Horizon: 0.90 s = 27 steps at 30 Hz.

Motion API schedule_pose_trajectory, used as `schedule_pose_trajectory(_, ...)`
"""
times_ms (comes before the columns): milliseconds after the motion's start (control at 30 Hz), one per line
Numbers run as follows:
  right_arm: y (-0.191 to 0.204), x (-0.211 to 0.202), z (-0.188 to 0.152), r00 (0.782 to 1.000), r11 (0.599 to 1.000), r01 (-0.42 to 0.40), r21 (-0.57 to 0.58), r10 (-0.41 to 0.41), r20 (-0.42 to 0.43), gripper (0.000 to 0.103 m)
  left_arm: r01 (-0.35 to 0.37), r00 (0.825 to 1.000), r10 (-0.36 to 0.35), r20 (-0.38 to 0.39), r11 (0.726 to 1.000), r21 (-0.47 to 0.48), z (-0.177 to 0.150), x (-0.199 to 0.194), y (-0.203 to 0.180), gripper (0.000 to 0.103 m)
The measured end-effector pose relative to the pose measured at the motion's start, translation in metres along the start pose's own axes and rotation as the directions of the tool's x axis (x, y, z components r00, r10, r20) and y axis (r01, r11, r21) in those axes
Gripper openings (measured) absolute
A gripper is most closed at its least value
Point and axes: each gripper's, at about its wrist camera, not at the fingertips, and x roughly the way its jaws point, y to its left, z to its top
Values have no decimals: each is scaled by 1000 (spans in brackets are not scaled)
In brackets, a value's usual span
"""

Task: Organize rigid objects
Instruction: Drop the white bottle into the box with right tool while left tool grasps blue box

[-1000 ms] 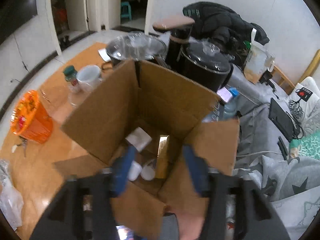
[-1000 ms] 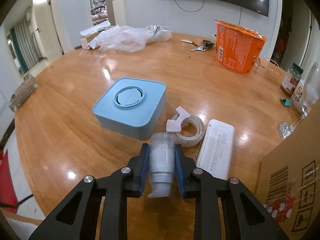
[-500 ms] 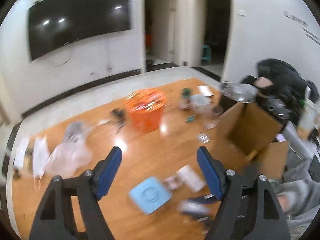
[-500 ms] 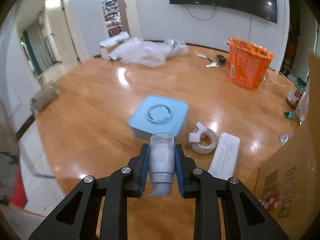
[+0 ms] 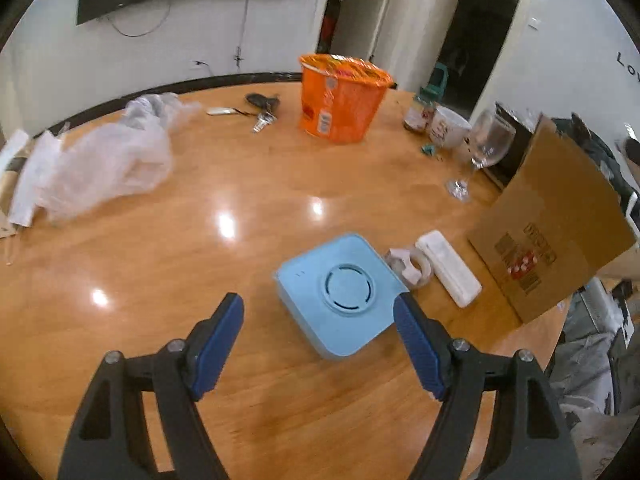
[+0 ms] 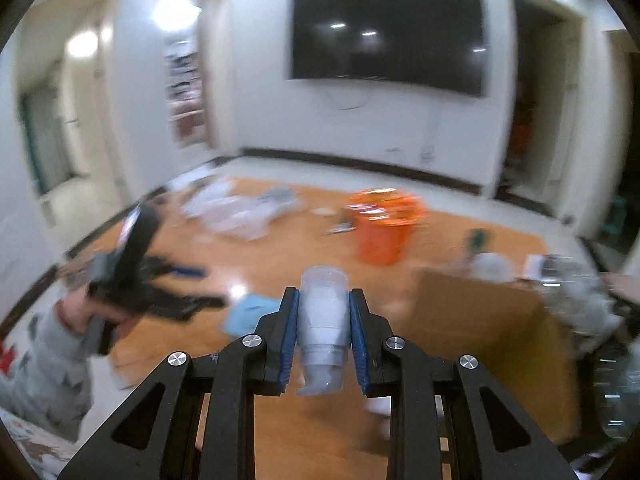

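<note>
— What is being held?

— A white bottle (image 6: 323, 320) is being gripped by the right gripper (image 6: 323, 336), carried high, seemingly toward the box (image 6: 480, 320).

— And what is left?

— A blue case (image 5: 340, 292), tape (image 5: 412, 270) and a white bar (image 5: 448, 268) are lying on the table (image 5: 200, 260); the left gripper (image 5: 320, 344) is being held wide, empty.
</note>
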Motion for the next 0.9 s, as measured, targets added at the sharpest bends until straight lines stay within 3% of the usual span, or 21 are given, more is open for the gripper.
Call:
schedule_pose_trajectory(100, -31, 15, -7, 988, 993, 113, 43, -108, -113, 20, 22, 1000, -22, 1, 997, 72, 0, 16, -5, 84)
schedule_pose_trajectory(200, -53, 36, -21, 967, 985, 140, 97, -116, -225, 20, 81, 997, -83, 4, 988, 132, 6, 32, -5, 85)
schedule_pose_trajectory(267, -62, 44, -24, 961, 981, 151, 121, -117, -252, 22, 118, 993, -118, -11, 984, 134, 13, 42, -1, 85)
schedule_pose_trajectory(400, -67, 49, -25, 957, 978, 166, 128, -129, -260, 33, 216, 976, -208, -70, 966, 140, 29, 62, 0, 86)
schedule_pose_trajectory(633, -67, 42, -25, 960, 976, 169, 137, -132, -246, 35, 344, 935, -318, -160, 922, 179, 17, 52, -7, 86)
schedule_pose_trajectory(733, -60, 40, -21, 963, 979, 165, 119, -134, -232, 37, 257, 961, -226, -160, 945, 203, 4, 52, -16, 88)
schedule_pose_trajectory(833, -53, 42, -16, 968, 983, 149, 110, -122, -220, 38, 262, 962, -240, -129, 946, 192, -6, 50, -23, 88)
schedule_pose_trajectory(900, -48, 44, -13, 970, 986, 137, 95, -114, -215, 38, 207, 977, -185, -109, 949, 240, -11, 53, -32, 88)
